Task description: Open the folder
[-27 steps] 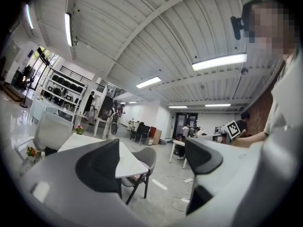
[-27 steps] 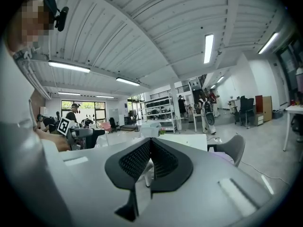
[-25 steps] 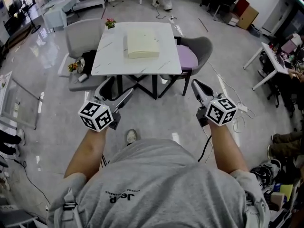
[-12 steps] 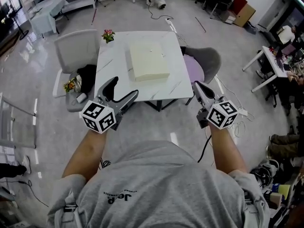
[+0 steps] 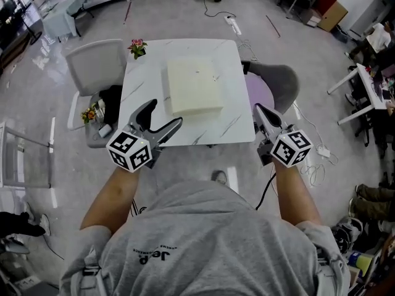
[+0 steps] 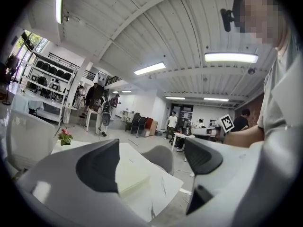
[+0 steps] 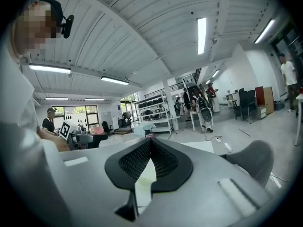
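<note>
Folder (image 5: 194, 85) closed, flat on table (image 5: 237, 131) centre, well ahead of both grippers. Left gripper (image 5: 162, 116) jaws apart, empty; right gripper (image 5: 260, 111) jaws together, empty. Best approach: reach in, pinch top cover alone at free edge, possibly right side.

Head view steeply down; gripper views low, toward the shared table (image 5: 143, 82)

Clear tabletop strips on white marble-look square table (image 5: 141, 82) along L, R + near edges, around flat cream closed folder (image 5: 194, 85) lying mid-table. Small pink flower pot (image 5: 137, 47) at far-L corner, well apart from folder. L side blocked by light grey shell chair (image 5: 92, 57) w/ black bag on seat; R side by grey chair w/ lilac cushion (image 5: 285, 82). Near edge reachable from open floor.
</note>
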Action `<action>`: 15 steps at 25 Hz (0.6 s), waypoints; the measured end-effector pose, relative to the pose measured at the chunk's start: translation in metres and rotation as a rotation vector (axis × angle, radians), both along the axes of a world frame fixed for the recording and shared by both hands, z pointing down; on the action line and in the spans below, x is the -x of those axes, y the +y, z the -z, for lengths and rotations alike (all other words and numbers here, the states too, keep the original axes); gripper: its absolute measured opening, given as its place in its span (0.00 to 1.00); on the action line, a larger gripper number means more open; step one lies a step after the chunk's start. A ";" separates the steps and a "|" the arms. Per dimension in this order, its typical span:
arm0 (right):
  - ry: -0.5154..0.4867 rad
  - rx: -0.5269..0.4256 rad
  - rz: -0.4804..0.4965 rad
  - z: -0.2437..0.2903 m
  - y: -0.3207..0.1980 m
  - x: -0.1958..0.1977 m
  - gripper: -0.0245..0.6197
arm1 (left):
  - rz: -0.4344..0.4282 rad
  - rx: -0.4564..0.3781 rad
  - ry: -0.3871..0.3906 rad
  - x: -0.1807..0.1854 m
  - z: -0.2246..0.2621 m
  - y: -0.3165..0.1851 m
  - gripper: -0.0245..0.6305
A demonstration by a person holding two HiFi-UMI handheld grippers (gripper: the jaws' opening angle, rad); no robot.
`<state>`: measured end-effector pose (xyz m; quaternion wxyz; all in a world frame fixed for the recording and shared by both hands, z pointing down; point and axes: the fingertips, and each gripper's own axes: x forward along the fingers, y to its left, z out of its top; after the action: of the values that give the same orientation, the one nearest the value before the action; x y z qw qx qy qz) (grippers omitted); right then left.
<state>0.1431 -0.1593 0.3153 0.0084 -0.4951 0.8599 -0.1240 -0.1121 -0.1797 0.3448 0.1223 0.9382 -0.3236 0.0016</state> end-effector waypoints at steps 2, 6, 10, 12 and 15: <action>-0.019 -0.001 0.032 -0.009 -0.026 -0.020 0.04 | 0.028 -0.002 -0.017 -0.017 -0.007 -0.017 0.74; -0.042 0.010 0.132 -0.026 -0.077 -0.051 0.04 | 0.106 0.019 -0.066 -0.055 -0.027 -0.050 0.74; -0.026 0.028 0.218 -0.039 -0.119 -0.071 0.04 | 0.122 -0.009 -0.218 -0.090 -0.051 -0.069 0.74; -0.036 0.040 0.232 -0.046 -0.135 -0.074 0.04 | 0.122 -0.007 -0.281 -0.095 -0.066 -0.077 0.74; -0.036 0.056 0.237 -0.058 -0.155 -0.068 0.04 | 0.115 0.016 -0.336 -0.091 -0.091 -0.089 0.74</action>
<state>0.2115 -0.3143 0.3730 -0.0047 -0.3877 0.9083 -0.1569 -0.0210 -0.2683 0.4357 0.0738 0.9038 -0.3925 0.1539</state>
